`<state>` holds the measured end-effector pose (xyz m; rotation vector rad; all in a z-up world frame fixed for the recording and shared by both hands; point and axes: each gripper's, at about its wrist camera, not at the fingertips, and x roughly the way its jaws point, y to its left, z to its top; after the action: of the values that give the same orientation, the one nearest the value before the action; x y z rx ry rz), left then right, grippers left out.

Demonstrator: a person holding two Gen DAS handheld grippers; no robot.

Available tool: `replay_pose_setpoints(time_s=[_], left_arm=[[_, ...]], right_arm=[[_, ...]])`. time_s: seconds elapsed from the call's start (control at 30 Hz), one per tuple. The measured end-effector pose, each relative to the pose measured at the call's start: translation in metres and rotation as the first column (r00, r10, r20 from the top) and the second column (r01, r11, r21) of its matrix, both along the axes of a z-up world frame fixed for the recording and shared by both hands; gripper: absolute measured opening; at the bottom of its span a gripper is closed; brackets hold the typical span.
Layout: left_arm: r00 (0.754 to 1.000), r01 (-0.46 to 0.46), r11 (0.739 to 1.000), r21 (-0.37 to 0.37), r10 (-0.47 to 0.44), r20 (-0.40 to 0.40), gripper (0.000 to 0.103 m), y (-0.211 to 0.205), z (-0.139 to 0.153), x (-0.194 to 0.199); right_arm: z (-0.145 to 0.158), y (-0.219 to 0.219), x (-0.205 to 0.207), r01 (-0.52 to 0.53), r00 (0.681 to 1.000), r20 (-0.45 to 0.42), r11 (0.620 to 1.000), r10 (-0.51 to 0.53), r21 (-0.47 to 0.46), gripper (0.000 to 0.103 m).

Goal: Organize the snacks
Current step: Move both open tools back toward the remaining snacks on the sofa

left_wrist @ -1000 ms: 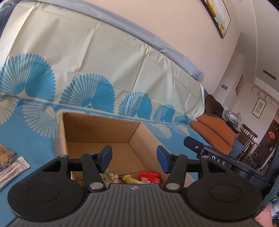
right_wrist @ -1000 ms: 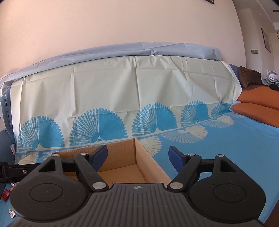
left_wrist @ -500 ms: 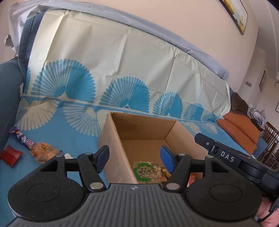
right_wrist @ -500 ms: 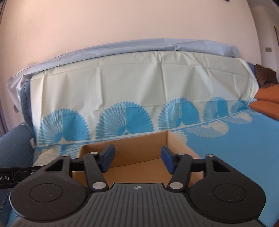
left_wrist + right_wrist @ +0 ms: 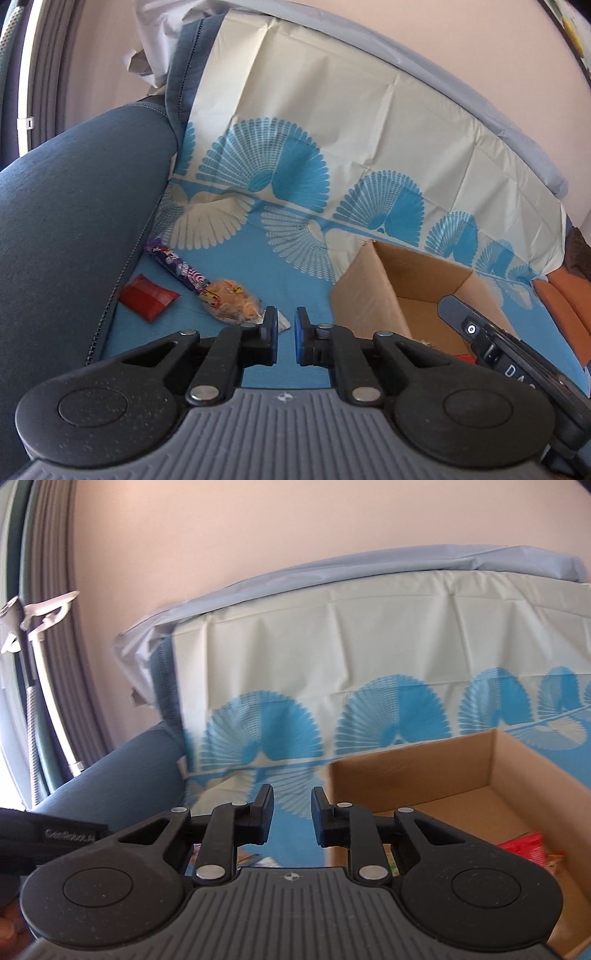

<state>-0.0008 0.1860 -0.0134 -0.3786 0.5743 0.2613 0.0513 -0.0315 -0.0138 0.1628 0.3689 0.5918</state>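
Observation:
An open cardboard box (image 5: 373, 291) sits on the blue patterned cloth, with snack packets inside; a red packet (image 5: 524, 851) shows in the right wrist view, where the box (image 5: 406, 779) is to the right. Left of the box lie a clear bag of orange snacks (image 5: 232, 301), a purple candy bar (image 5: 177, 267) and a red packet (image 5: 147, 297). My left gripper (image 5: 285, 332) hovers above the cloth just right of the orange bag, jaws nearly together, empty. My right gripper (image 5: 291, 812) is beside the box's left wall, jaws narrowed with a small gap, empty.
A dark blue sofa armrest (image 5: 74, 221) rises at the left. The cloth-draped backrest (image 5: 332, 129) stands behind. The right gripper's body (image 5: 498, 347) shows over the box in the left wrist view. A curtain (image 5: 37, 664) hangs far left.
Both grippers have swung left, from over the box to the cloth beside it. Both pairs of jaws have closed down from wide open. The loose snacks by the armrest came into view.

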Motion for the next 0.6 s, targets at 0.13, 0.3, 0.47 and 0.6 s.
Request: replay_pose_setpoints(time_s=[0.13, 0.3, 0.47, 0.6], left_arm=[[0.999, -0.04, 0.999, -0.006, 0.04, -0.003, 0.01, 0.031, -0.008, 0.014], [0.982, -0.182, 0.982, -0.043, 0.179, -0.061, 0.01, 0.075, -0.042, 0.015], [0.959, -0.283, 0.945, -0.165, 0.278, -0.056, 0.01, 0.107, -0.048, 0.006], [0.946, -0.325, 0.912, -0.252, 0.317, -0.071, 0.01, 0.122, -0.056, 0.006]], right_arm=[[-0.006, 0.021, -0.005, -0.061, 0.998, -0.017, 0.998, 0.061, -0.002, 0.023], [-0.022, 0.04, -0.003, -0.095, 0.991, -0.095, 0.995, 0.093, -0.018, 0.023], [-0.039, 0.06, 0.007, -0.135, 0.978, -0.168, 0.99, 0.126, -0.046, 0.023], [-0.054, 0.078, 0.018, -0.143, 0.963, -0.238, 0.988, 0.126, -0.057, 0.023]])
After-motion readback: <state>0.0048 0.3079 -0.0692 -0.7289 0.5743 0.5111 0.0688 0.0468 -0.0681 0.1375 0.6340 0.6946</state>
